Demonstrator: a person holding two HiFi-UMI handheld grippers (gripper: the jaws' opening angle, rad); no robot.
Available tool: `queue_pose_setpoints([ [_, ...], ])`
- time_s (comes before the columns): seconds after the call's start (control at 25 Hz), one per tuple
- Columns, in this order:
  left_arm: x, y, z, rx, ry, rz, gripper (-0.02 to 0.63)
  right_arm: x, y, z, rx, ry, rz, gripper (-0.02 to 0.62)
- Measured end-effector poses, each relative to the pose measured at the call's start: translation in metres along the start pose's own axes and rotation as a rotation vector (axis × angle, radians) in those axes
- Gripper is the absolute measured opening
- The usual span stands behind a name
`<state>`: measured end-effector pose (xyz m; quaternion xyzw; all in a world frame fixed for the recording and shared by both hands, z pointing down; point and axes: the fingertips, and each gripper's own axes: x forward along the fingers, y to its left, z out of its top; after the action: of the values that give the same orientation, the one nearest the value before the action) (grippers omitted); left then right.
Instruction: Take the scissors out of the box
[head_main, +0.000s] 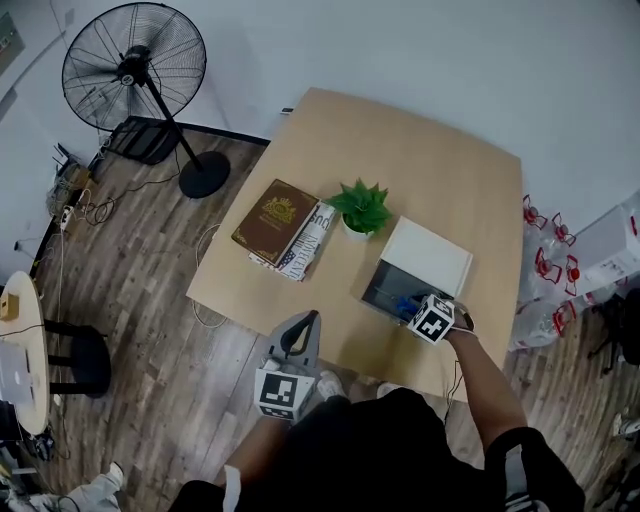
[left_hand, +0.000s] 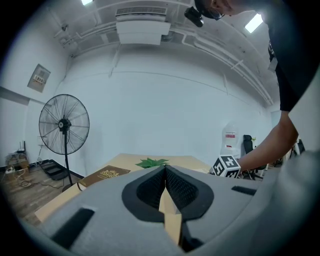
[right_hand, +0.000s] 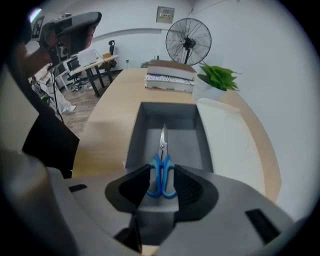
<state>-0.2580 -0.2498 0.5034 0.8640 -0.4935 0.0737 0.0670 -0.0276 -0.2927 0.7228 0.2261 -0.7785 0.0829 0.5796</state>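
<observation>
Blue-handled scissors (right_hand: 161, 172) lie flat on the floor of an open grey box (right_hand: 167, 112), blades pointing to its far wall. In the head view the box (head_main: 377, 283) sits near the table's front right, with the scissors (head_main: 404, 303) at its near end. My right gripper (right_hand: 162, 175) points steeply down into that end, open, with the blue handles showing between its jaws and the pads not pressing on them; the head view has it (head_main: 413, 309) over the box's near corner. My left gripper (head_main: 312, 318) is shut and empty, off the table's front edge; its tips (left_hand: 164, 169) meet.
The box's white lid (head_main: 428, 255) lies just behind it. A potted plant (head_main: 361, 207) and a stack of books (head_main: 283, 225) stand mid-table on the wooden table (head_main: 420, 150). A standing fan (head_main: 135, 65) is on the floor at far left.
</observation>
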Motion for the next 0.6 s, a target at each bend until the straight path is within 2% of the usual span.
queue_pose_setpoints([
  [0.08, 0.002, 0.004, -0.001, -0.001, 0.005, -0.006, -0.003, 0.008, -0.001, -0.004, -0.016, 0.05, 0.009, 0.141],
  [0.32, 0.008, 0.007, -0.002, -0.024, 0.011, 0.014, -0.003, 0.024, 0.001, -0.011, -0.027, 0.117, 0.04, 0.137],
  [0.6, 0.016, -0.007, 0.0, -0.026, 0.01, 0.024, -0.003, 0.029, -0.001, -0.014, 0.004, 0.13, 0.105, 0.14],
])
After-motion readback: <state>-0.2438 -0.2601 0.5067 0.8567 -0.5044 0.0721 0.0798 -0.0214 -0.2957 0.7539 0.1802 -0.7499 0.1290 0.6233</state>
